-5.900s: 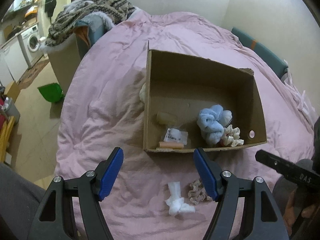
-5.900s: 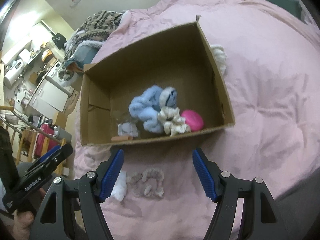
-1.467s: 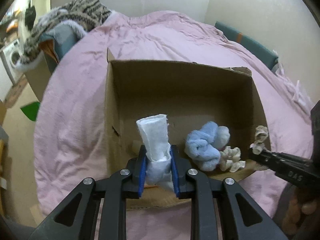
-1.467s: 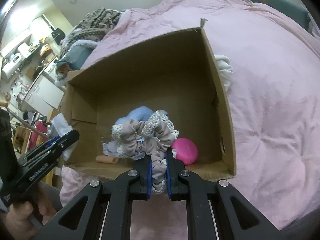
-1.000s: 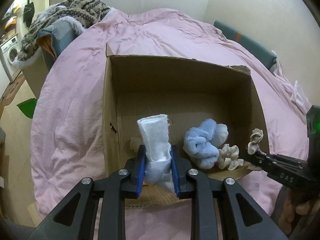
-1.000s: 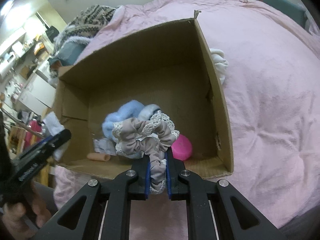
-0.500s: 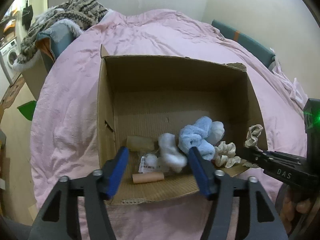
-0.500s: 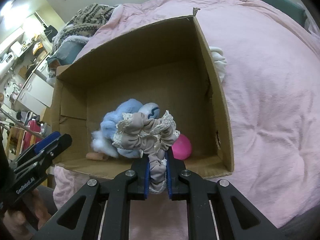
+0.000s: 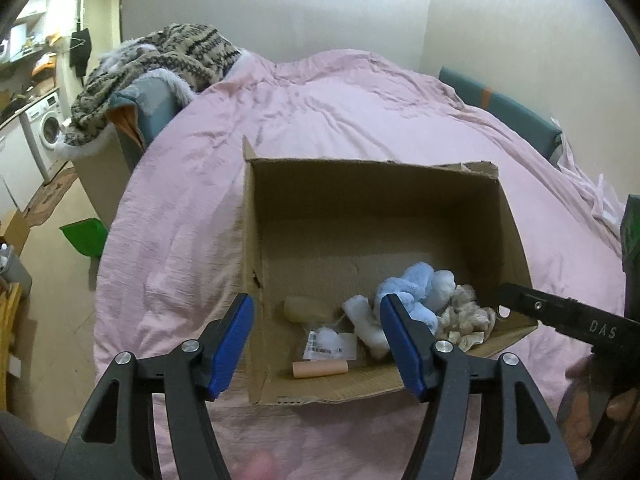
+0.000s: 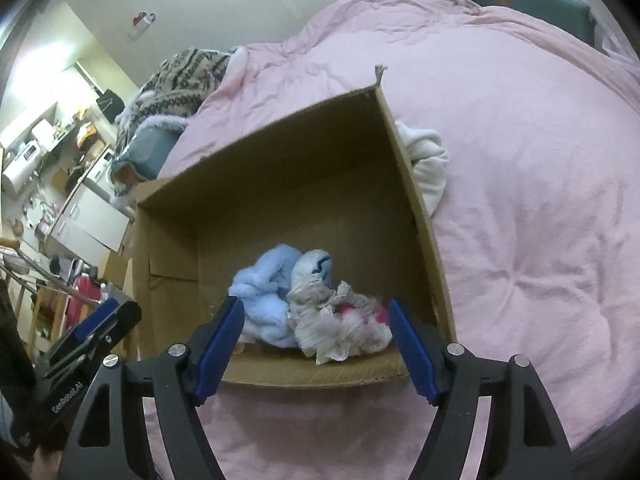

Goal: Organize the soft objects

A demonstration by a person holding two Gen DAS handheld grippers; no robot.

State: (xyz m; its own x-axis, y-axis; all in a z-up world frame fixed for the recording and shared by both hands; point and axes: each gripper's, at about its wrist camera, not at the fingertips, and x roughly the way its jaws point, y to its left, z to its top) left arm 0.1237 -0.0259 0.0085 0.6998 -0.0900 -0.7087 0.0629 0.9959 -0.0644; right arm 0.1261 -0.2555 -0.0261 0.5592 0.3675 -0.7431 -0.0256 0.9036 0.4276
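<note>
Left gripper (image 9: 316, 340) tilting down over cardboard box (image 9: 372, 200) on bed (image 9: 320, 112), jaws apart, empty, right gripper (image 10: 314, 346) opening, empty, grey scrunchie (image 10: 340, 328) lying in box beside blue plush (image 10: 268, 280)

Both wrist views down into box (image 9: 372, 220)

"DAS" on right gripper (image 9: 516, 298)

From my right wrist view, the greyish lace-trimmed scrunchie (image 10: 336, 320) covers most of the round pink object (image 10: 380, 314), perhaps a ball. The brown cardboard box's (image 10: 416, 200) wall hides part of the white cloth (image 10: 428, 164) outside.
</note>
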